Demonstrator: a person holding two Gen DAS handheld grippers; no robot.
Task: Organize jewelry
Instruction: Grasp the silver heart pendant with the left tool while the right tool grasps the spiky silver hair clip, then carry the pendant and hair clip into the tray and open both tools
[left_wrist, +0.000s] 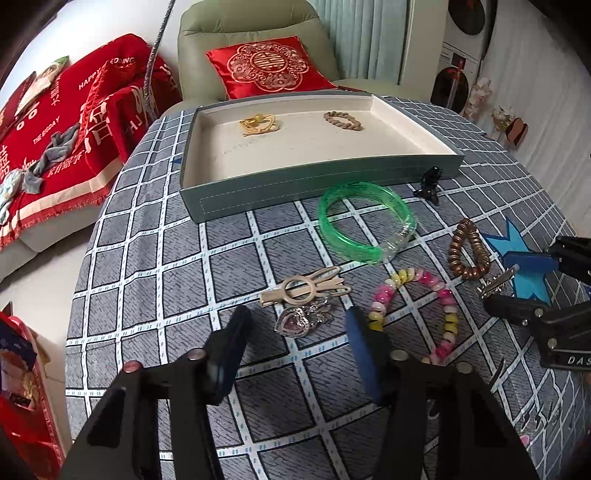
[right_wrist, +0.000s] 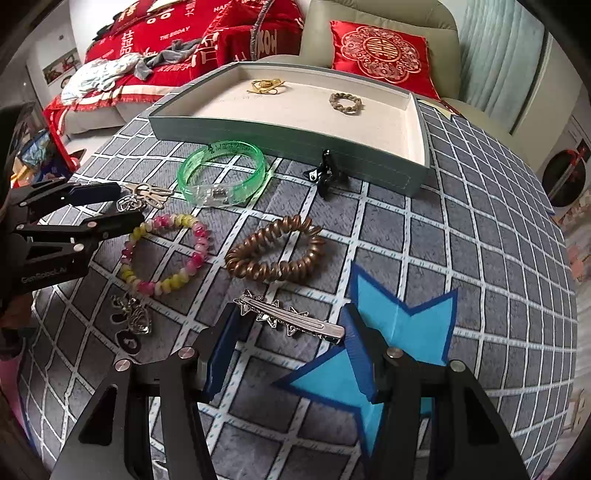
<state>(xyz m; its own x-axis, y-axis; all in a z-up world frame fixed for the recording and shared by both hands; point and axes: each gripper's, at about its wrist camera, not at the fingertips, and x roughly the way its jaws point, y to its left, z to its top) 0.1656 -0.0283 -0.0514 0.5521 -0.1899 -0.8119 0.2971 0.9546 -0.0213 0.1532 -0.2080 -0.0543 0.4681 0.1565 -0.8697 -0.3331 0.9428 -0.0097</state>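
Note:
A grey tray (left_wrist: 317, 184) (right_wrist: 280, 129) with a cream lining holds a gold chain (left_wrist: 258, 123) and a braided bracelet (left_wrist: 342, 120). My left gripper (left_wrist: 295, 325) is open, its jaws on either side of a silver heart pendant (left_wrist: 295, 321) below a beige hair clip (left_wrist: 303, 290). My right gripper (right_wrist: 291, 325) is open, its jaws on either side of a silver star hair clip (right_wrist: 291, 317). On the cloth lie a green bangle (left_wrist: 365, 221) (right_wrist: 221, 173), a pink-yellow bead bracelet (left_wrist: 417, 310) (right_wrist: 166, 254), a brown spiral hair tie (left_wrist: 469, 251) (right_wrist: 275, 251) and a black clip (left_wrist: 430, 182) (right_wrist: 325, 173).
The checked grey cloth (left_wrist: 184, 280) covers the table. A blue paper star (right_wrist: 402, 332) lies under the right gripper. A silver charm (right_wrist: 136, 317) lies at the left. Behind are a red cushion (left_wrist: 269, 66) on an armchair and a red blanket (left_wrist: 55, 122).

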